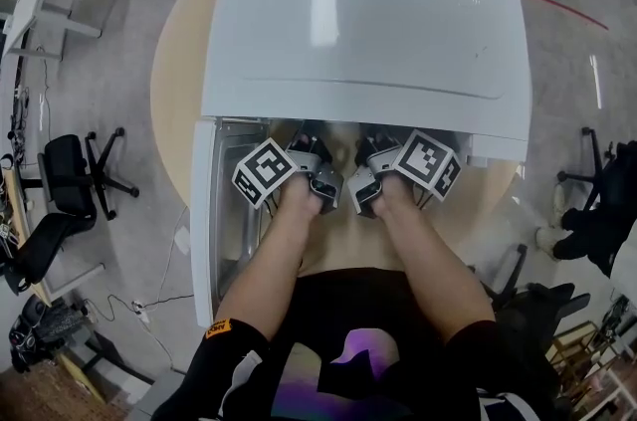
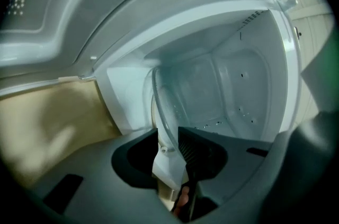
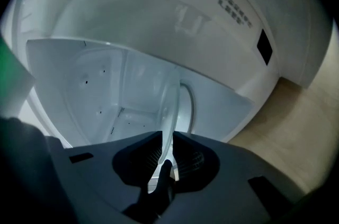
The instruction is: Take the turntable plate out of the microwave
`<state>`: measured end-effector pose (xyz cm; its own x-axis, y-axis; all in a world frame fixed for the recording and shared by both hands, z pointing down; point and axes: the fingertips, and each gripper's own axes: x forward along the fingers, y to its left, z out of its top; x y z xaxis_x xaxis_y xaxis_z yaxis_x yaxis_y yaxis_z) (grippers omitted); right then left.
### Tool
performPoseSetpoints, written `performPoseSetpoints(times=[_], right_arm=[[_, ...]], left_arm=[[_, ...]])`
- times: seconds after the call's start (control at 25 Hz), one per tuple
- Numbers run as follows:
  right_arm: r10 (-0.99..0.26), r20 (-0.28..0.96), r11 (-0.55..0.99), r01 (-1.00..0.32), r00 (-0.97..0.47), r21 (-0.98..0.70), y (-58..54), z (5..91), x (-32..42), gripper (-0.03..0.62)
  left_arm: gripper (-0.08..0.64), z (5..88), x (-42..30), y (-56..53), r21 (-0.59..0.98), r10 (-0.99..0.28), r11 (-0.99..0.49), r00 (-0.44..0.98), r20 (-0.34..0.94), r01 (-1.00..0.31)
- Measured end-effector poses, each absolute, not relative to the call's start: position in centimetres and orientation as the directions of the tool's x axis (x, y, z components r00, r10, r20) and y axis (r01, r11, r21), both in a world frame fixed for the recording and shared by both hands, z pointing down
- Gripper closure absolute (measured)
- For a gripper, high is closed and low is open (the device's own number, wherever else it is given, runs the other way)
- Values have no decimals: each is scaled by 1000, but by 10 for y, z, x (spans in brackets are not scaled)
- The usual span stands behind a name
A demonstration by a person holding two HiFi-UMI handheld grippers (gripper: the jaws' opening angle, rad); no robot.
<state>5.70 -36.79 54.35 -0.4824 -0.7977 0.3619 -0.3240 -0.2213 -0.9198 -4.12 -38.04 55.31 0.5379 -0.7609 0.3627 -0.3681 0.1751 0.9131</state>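
The white microwave [image 1: 363, 21] stands on a round wooden bench [image 1: 177, 101] with its door [image 1: 204, 210] swung open to the person's left, and both arms reach into the mouth of the cavity. Both tongs come in side by side and pitched slightly down, probably so that the glass turntable plate [image 3: 170, 104] is taken at two spots on its near rim and kept from tipping on the way out. In the right gripper view the right tongs [image 3: 167, 138] are clamped on that rim, which runs straight up out of the narrow slot between the ribbed pads. In the left gripper view the left tongs [image 2: 168, 135] stand wide apart. The plate's edge passes between them and lies close against one ribbed pad, while the other jaw is well clear, so that side has no grip on the glass. The plate itself sits inside the cavity, at its front opening, not yet brought out over the bench.
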Motion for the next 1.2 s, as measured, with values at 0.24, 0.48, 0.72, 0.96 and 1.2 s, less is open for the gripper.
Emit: performPoseSetpoints(times=[0.24,0.48,0.72,0.96,1.2], right_arm=[[-797,358,-221,-317,-486,-922,-366,541,56,525],[-797,354,-221,-310,-489,-925,-366,543,57,525],[-803,352,-223,-305,-480,-926,-367,545,60,525],[-809,336,-215,-290,-482,-933,-368,546,57,525],[-824,302,-202,-249,-479,-947,-375,547,54,525]], left_arm=[[414,550,-35,-392,948,-773,174,560,298,-266],[418,555,-30,-400,945,-772,194,554,313,-264],[465,553,-29,-396,951,-779,208,550,302,-229],[482,543,-32,-398,954,-791,199,537,292,-225],[486,538,-30,-396,952,-783,199,547,297,-232]])
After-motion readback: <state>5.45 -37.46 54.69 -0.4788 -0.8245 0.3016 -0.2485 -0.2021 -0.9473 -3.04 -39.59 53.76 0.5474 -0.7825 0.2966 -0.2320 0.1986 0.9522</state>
